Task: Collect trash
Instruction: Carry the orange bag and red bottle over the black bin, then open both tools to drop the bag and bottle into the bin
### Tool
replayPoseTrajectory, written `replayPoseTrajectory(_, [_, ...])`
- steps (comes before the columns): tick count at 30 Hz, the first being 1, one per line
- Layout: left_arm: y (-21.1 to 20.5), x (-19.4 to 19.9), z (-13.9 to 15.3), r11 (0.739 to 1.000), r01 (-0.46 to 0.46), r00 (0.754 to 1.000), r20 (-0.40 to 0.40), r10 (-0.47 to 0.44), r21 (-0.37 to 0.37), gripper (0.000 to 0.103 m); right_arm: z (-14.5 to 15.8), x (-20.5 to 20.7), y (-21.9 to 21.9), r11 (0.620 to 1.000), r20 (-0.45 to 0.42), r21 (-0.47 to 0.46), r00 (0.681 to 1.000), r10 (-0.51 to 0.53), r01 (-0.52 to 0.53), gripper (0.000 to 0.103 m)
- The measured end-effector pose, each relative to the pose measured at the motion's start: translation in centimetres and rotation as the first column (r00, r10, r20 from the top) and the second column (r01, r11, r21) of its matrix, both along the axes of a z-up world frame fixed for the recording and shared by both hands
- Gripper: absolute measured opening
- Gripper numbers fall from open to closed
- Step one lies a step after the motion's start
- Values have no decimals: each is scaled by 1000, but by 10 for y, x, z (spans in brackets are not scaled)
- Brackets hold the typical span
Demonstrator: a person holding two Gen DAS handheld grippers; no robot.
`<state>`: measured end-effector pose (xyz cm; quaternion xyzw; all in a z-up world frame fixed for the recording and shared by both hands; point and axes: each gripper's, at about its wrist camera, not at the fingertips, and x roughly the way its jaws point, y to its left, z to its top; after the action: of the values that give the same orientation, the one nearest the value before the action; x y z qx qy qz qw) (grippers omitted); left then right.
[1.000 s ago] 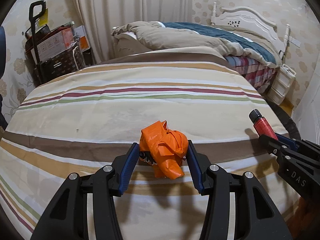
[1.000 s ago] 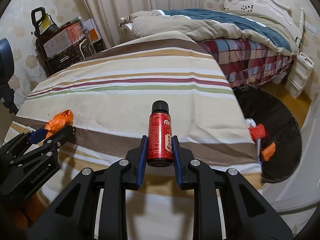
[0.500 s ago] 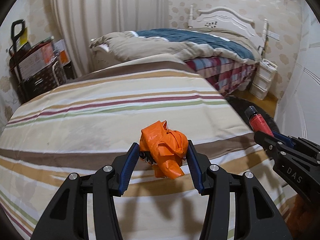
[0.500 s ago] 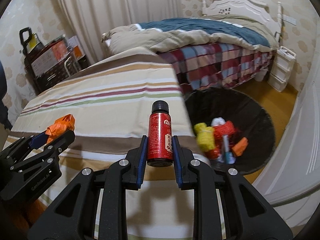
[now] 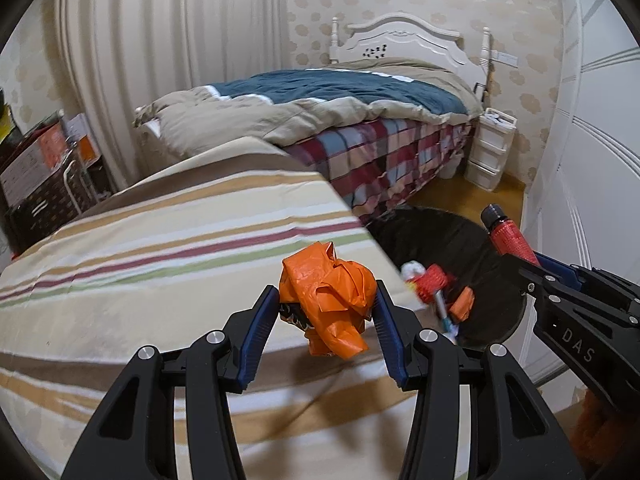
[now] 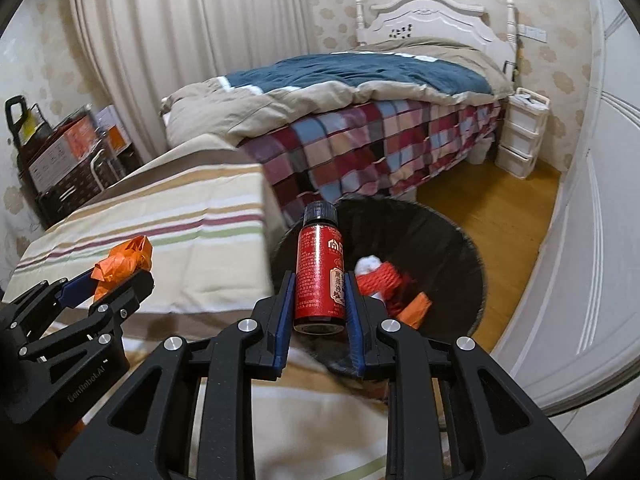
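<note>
Orange crumpled wrapper (image 5: 326, 300) sits clamped in the left tool (image 5: 326, 316), red bottle (image 6: 320, 272) clamped in the right tool (image 6: 320, 312); several scraps already lie in the black bin (image 6: 460, 248) beside the striped bed (image 5: 160, 264), both loads undropped

Both wrist views toward bin (image 5: 472, 240)

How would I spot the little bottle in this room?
Find the striped bed cover; just past its corner a black bin sits on the floor. In front of the bin, the right tongs pinch a small red bottle, upright, black-capped, unlike the crumpled scraps below.
</note>
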<state>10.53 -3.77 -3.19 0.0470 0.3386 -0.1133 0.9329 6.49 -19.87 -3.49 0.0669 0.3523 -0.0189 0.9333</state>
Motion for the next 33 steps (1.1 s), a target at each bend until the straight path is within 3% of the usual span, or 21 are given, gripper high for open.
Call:
replayPoseTrajectory(13, [-50,37,1,999,44,999,7,-44,4,49,-1,28,-40,996,26,-19,996,-83,83,23])
replayPoseTrajectory(33, [-87,74,-19,997,63,998,-32,-62,47,49,-23,58,-71,990,-2,-11,990,-142,142,23])
